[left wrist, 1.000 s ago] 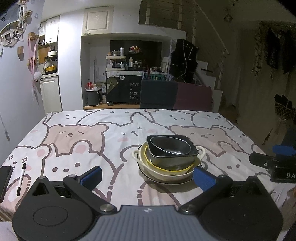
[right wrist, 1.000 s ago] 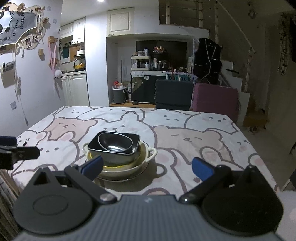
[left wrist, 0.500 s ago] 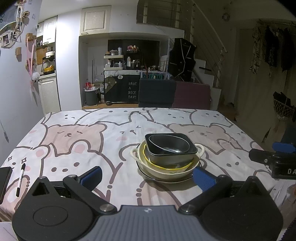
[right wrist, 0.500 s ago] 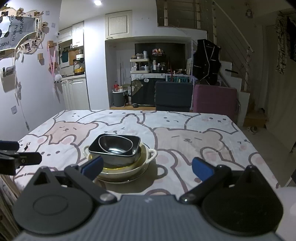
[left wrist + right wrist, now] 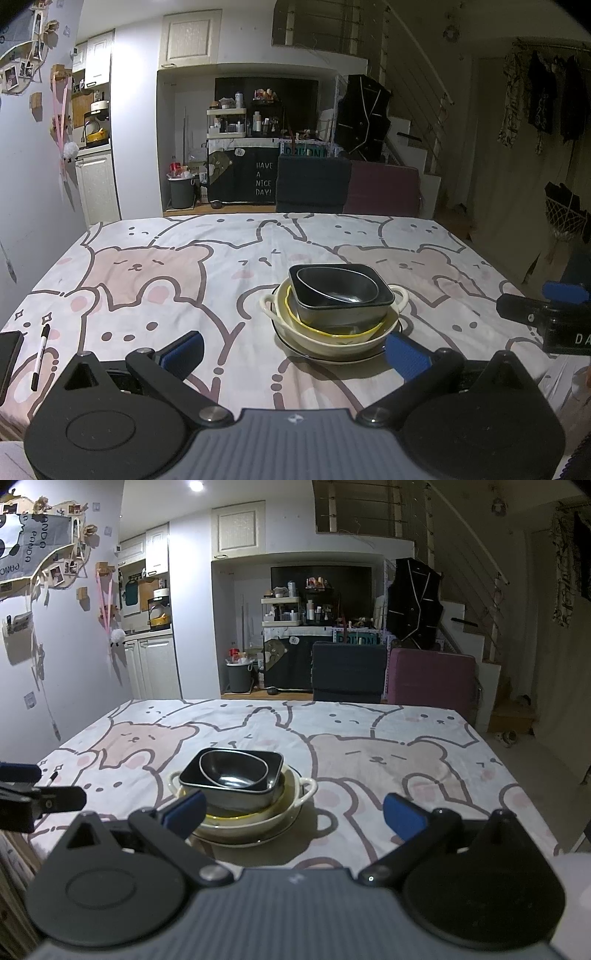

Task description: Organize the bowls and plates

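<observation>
One stack of dishes stands on the bear-print tablecloth. A dark oval bowl nests in a black square bowl, inside a yellow-rimmed bowl, inside a cream two-handled bowl, all on a flat plate. The same stack appears in the right wrist view. My left gripper hangs open just short of the stack, holding nothing. My right gripper is open too, with the stack by its left finger. Each gripper shows at the edge of the other's view.
A black pen and a dark phone-like slab lie at the table's near left edge. Two chairs, one dark and one maroon, stand past the far edge. Bare cloth lies around the stack.
Both grippers have risen and drawn back slightly, so the stack sits a little lower and farther in both views. The dishes themselves have not moved.
</observation>
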`<move>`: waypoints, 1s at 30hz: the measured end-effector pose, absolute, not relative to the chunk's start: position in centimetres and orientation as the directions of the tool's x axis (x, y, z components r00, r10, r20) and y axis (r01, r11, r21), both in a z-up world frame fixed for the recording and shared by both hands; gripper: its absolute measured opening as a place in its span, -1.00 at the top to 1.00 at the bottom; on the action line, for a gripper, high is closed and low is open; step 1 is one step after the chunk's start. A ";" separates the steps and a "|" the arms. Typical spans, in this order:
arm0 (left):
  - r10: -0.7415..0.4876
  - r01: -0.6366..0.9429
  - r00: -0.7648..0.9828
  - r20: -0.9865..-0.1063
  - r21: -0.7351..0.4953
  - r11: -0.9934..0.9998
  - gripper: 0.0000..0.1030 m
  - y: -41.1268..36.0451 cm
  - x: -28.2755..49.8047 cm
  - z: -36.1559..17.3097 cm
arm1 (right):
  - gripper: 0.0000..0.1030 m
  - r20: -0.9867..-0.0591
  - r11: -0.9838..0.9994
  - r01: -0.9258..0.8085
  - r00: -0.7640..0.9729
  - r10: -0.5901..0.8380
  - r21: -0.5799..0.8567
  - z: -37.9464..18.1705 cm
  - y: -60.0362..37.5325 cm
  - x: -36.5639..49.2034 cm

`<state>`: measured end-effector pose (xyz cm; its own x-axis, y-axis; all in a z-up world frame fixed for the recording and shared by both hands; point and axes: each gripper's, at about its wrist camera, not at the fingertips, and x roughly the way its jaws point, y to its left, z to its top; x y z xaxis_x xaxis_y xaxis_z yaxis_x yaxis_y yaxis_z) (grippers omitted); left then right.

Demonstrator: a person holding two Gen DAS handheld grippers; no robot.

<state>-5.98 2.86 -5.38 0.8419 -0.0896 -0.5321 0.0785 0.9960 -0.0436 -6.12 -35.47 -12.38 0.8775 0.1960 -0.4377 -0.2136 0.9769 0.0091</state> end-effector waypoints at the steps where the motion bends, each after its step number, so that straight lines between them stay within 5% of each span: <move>1: -0.090 0.079 0.842 -0.532 -0.044 0.996 -1.00 2.9 -6.0 -5.4 | -0.99 -0.438 0.977 -0.214 0.877 0.196 0.009 -12.4 -35.5 -6.1; 30: -0.094 0.081 0.840 -0.534 -0.046 0.996 -1.00 2.8 -6.0 -5.7 | -0.99 -0.438 0.977 -0.213 0.877 0.198 0.015 -12.5 -35.1 -6.0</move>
